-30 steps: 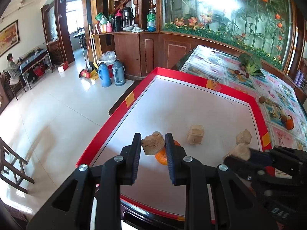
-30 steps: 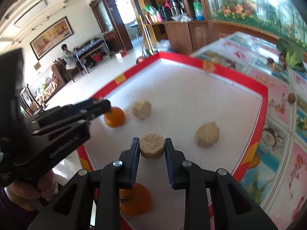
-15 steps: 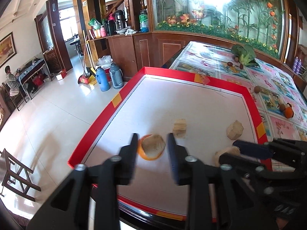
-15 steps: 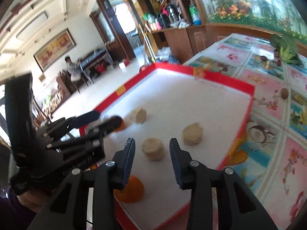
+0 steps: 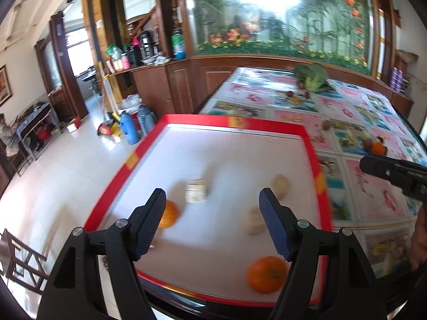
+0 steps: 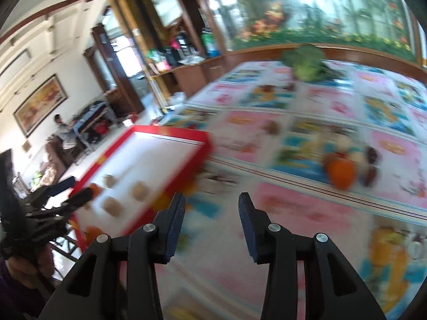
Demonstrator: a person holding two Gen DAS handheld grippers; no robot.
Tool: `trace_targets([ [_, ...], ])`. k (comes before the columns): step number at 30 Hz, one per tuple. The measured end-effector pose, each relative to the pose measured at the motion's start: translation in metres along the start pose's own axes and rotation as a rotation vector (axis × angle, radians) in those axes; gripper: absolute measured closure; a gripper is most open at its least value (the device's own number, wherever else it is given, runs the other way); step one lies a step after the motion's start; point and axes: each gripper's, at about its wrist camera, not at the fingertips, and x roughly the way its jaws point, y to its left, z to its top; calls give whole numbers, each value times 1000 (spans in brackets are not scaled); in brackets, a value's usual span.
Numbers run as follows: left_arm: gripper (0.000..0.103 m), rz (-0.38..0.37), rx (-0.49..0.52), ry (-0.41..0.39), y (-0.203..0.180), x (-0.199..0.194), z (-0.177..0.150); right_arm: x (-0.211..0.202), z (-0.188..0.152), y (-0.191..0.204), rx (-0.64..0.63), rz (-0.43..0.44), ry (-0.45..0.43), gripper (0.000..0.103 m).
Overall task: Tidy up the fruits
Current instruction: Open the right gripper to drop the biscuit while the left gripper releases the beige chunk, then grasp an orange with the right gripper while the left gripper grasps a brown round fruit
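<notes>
Fruits lie untouched while left gripper (image 5: 212, 208) and right gripper (image 6: 211, 213) gape wide, empty.

The far orange (image 5: 168, 214) is partly hidden behind the left gripper's (image 5: 212, 202) left finger; the beige lumps (image 5: 254, 224) on the red-rimmed mat (image 5: 311, 144) are smeared, their kind unclear; in the right wrist view motion blur covers the patterned tablecloth (image 6: 307, 213); the orange (image 6: 341, 172) there and dark items beside it lack outline; another orange (image 6: 92, 232) shows only partly.
</notes>
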Motion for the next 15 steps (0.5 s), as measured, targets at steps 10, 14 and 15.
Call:
trace_targets([
  [10, 18, -139, 166, -11, -86, -13, 11, 5, 9, -72, 115, -144, 44, 62],
  [14, 18, -181, 218, -11, -113, -12, 23, 8, 13, -80, 122, -178, 37, 62],
  [15, 18, -182, 227, -15, -118, -11, 26, 9, 14, -82, 128, -174, 40, 62],
])
